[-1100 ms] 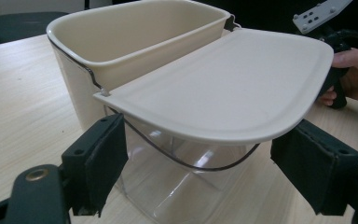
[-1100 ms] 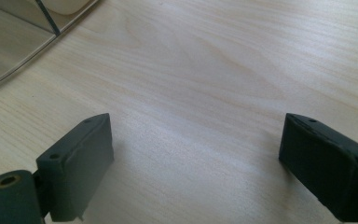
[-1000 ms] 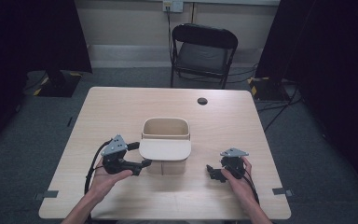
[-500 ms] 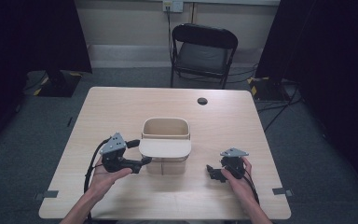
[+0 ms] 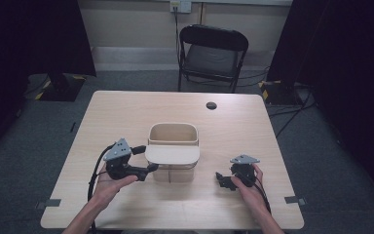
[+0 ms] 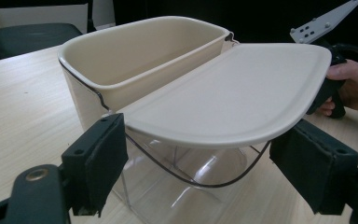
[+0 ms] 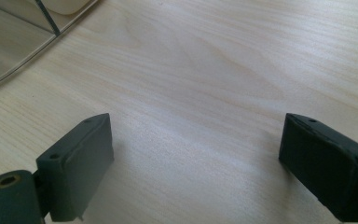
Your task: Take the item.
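Note:
A cream bin (image 5: 172,135) stands mid-table, and a flat cream lid (image 5: 172,155) sits on a clear plastic container (image 5: 175,171) in front of it. My left gripper (image 5: 145,159) is open at the lid's left edge. In the left gripper view the bin (image 6: 144,60), lid (image 6: 233,93) and clear container (image 6: 191,172) sit close ahead; my gripper (image 6: 200,172) has one pad (image 6: 95,163) on each side of the container, not touching it. My right gripper (image 5: 222,180) is open, low over bare wood right of the container. Its view shows the gripper (image 7: 196,168) with nothing between its pads.
The wooden table (image 5: 126,112) has a small black disc (image 5: 211,105) near its far edge. A black folding chair (image 5: 212,53) stands beyond the table. A corner of the clear container (image 7: 14,42) is at the top left of the right gripper view.

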`<action>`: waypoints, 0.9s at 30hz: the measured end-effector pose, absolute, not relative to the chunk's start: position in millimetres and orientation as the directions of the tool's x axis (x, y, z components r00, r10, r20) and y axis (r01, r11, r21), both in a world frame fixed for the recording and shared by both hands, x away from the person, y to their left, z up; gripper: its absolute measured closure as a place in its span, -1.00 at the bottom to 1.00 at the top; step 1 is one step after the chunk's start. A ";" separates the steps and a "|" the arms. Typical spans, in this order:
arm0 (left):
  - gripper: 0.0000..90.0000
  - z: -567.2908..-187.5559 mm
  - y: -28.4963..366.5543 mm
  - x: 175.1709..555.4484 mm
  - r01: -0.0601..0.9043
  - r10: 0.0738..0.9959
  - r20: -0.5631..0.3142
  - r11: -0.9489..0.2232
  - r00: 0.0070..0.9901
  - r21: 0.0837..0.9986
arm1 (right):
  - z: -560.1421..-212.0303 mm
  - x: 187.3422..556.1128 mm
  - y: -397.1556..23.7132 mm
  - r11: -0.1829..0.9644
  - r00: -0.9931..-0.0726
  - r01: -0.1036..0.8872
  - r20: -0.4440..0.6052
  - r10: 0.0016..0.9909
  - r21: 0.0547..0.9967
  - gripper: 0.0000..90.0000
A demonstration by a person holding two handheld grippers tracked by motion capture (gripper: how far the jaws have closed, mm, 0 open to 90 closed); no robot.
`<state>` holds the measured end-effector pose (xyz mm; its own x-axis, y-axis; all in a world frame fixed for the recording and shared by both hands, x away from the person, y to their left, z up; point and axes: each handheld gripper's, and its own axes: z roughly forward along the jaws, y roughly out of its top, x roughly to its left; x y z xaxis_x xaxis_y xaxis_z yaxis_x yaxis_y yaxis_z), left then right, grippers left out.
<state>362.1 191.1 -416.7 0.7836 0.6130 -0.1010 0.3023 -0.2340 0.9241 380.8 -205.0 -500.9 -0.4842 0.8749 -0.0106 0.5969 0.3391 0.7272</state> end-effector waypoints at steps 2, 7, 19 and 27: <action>-0.59 -416.4 191.1 363.2 0.300 0.615 -0.100 -0.232 0.783 0.925 | -500.9 380.8 -205.0 0.339 -0.484 0.597 -0.011 0.875 0.727 -0.79; -0.59 -414.6 191.0 364.2 0.296 0.617 -0.096 -0.231 0.781 0.927 | -500.9 380.8 -205.1 0.339 -0.484 0.597 -0.011 0.875 0.727 -0.79; -0.62 -411.3 189.4 366.6 0.295 0.619 -0.091 -0.237 0.781 0.925 | -500.9 380.8 -205.0 0.339 -0.484 0.597 -0.011 0.875 0.727 -0.79; -0.62 -407.5 189.4 369.2 0.295 0.613 -0.094 -0.235 0.784 0.926 | -500.9 380.8 -205.0 0.339 -0.484 0.597 -0.011 0.875 0.727 -0.79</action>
<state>369.2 189.4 -407.5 0.7844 0.6130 -0.0941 0.2951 -0.2355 0.9260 380.8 -205.0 -500.9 -0.4842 0.8749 -0.0109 0.5968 0.3394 0.7271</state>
